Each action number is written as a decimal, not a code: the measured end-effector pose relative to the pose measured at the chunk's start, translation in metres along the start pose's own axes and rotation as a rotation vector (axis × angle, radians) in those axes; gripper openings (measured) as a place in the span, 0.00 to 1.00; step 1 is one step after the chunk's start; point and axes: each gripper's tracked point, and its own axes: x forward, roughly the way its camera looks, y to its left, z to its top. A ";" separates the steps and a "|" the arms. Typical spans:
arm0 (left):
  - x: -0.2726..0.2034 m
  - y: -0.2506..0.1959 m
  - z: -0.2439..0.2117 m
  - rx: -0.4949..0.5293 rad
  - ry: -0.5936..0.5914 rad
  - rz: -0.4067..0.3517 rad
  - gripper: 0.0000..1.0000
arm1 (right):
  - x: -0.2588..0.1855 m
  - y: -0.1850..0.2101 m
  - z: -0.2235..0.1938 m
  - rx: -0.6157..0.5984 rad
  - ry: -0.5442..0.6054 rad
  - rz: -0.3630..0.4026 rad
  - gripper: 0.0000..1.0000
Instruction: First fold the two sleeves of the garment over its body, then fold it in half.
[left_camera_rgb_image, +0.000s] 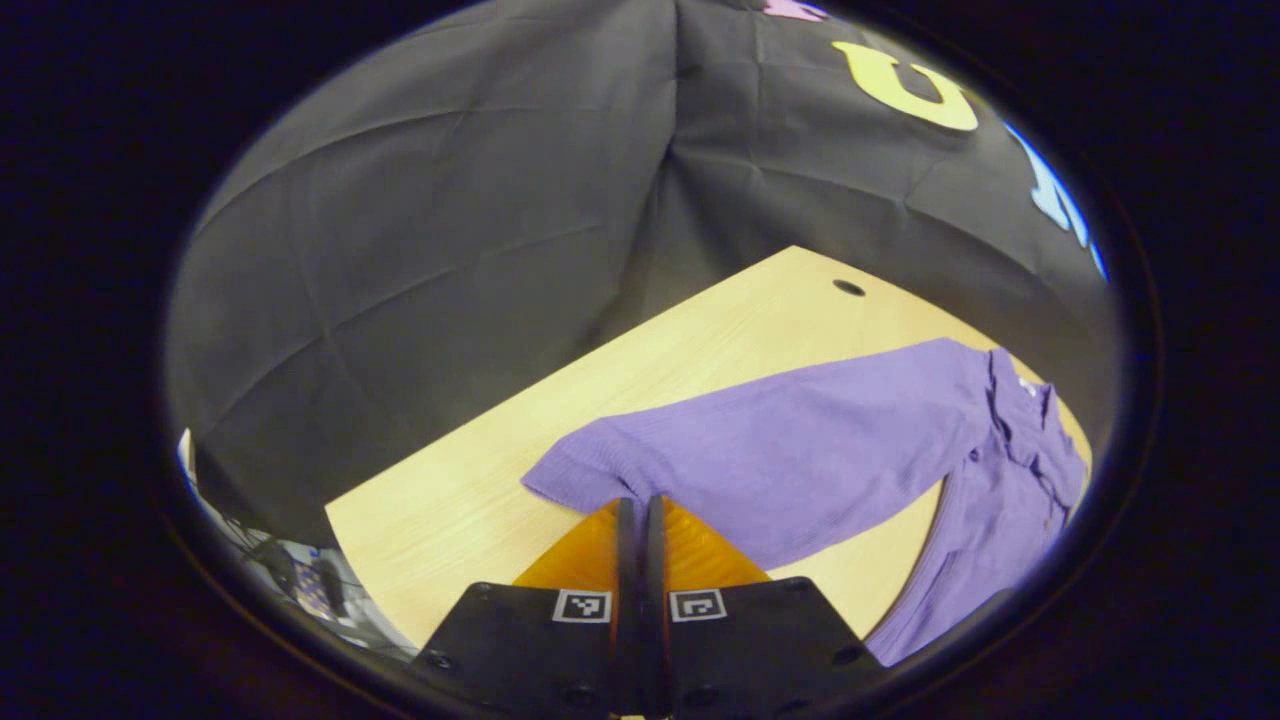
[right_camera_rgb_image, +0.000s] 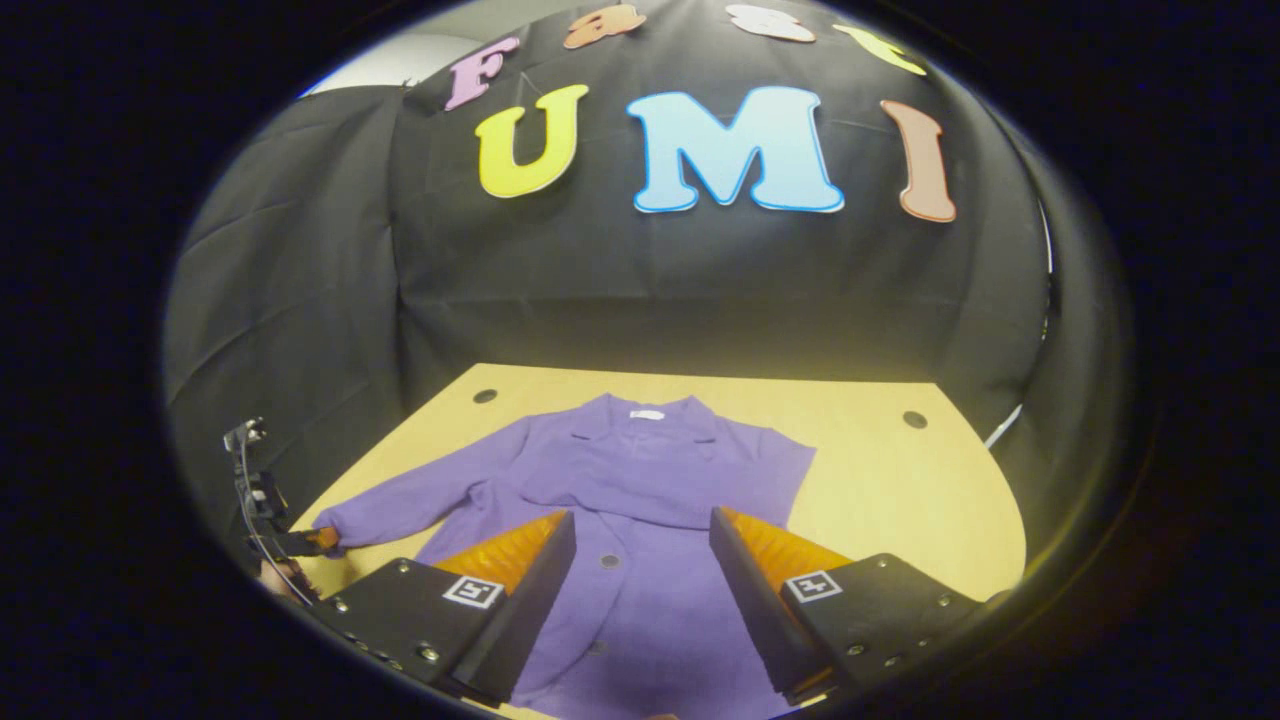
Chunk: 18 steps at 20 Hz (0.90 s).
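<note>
A purple buttoned garment (right_camera_rgb_image: 640, 480) lies flat on the wooden table (right_camera_rgb_image: 900, 490), collar toward the booth wall. Its one long sleeve (left_camera_rgb_image: 790, 440) stretches out sideways, while the other lies folded across the chest. My left gripper (left_camera_rgb_image: 640, 505) is shut at the lower edge of the outstretched sleeve near its cuff, pinching the cloth. In the right gripper view, that left gripper (right_camera_rgb_image: 318, 541) sits at the cuff end. My right gripper (right_camera_rgb_image: 640, 535) hovers open above the garment's lower front, nothing between its fingers.
The table (left_camera_rgb_image: 480, 500) has round holes (right_camera_rgb_image: 914, 419) near its far corners (left_camera_rgb_image: 849, 288). Black cloth walls close in behind and at both sides. Cables and gear (left_camera_rgb_image: 300, 580) lie beyond the table's edge past the cuff.
</note>
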 end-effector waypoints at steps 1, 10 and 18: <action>-0.001 0.005 0.000 -0.025 0.013 -0.003 0.07 | -0.002 -0.009 -0.002 -0.003 -0.001 -0.013 0.87; -0.048 -0.066 0.071 -0.201 -0.082 -0.166 0.07 | -0.010 -0.065 -0.014 0.036 -0.008 -0.046 0.87; -0.087 -0.224 0.086 -0.185 -0.089 -0.380 0.07 | -0.019 -0.113 -0.027 0.040 -0.012 -0.063 0.87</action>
